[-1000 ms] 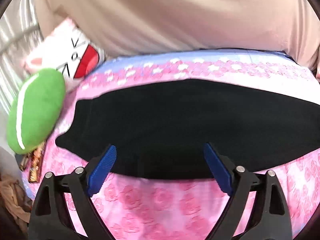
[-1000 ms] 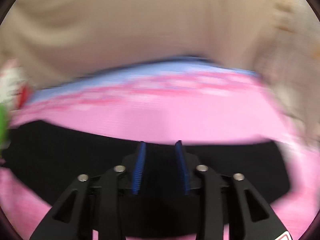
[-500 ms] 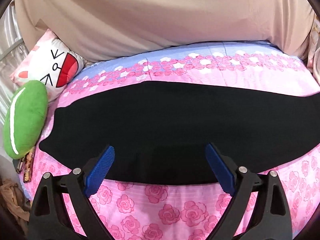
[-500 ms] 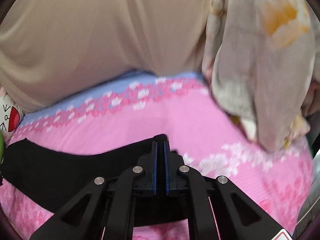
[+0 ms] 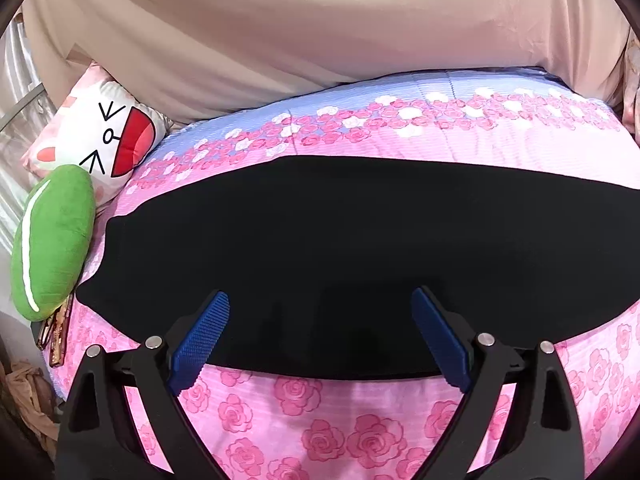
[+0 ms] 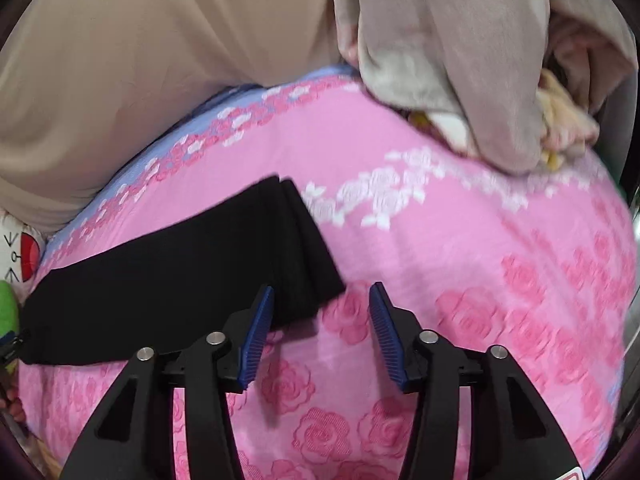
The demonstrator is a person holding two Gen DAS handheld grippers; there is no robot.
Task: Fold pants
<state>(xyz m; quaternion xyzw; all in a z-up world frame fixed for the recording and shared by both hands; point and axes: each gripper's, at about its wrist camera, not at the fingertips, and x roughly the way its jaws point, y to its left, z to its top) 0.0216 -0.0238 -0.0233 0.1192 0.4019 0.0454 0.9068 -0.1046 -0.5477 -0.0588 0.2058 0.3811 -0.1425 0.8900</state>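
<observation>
Black pants (image 5: 320,256) lie flat in a long band across the pink rose-print bed cover (image 5: 304,420). My left gripper (image 5: 320,336) is open and empty, hovering over the pants' near edge around the middle. In the right wrist view the pants (image 6: 168,280) end at the leg hems (image 6: 308,248). My right gripper (image 6: 322,328) is open and empty, just past the hem corner; its left finger (image 6: 256,332) is over the hem and its right finger over bare cover.
A white cartoon-face pillow (image 5: 100,140) and a green plush cushion (image 5: 52,240) sit at the bed's left end. A beige curtain (image 5: 320,20) hangs behind the bed. A beige blanket heap (image 6: 472,60) lies at the far right end.
My right gripper was shut on the pants' leg end, has let it go and opened, with the hems now lying flat. My left gripper stayed open and backed off slightly.
</observation>
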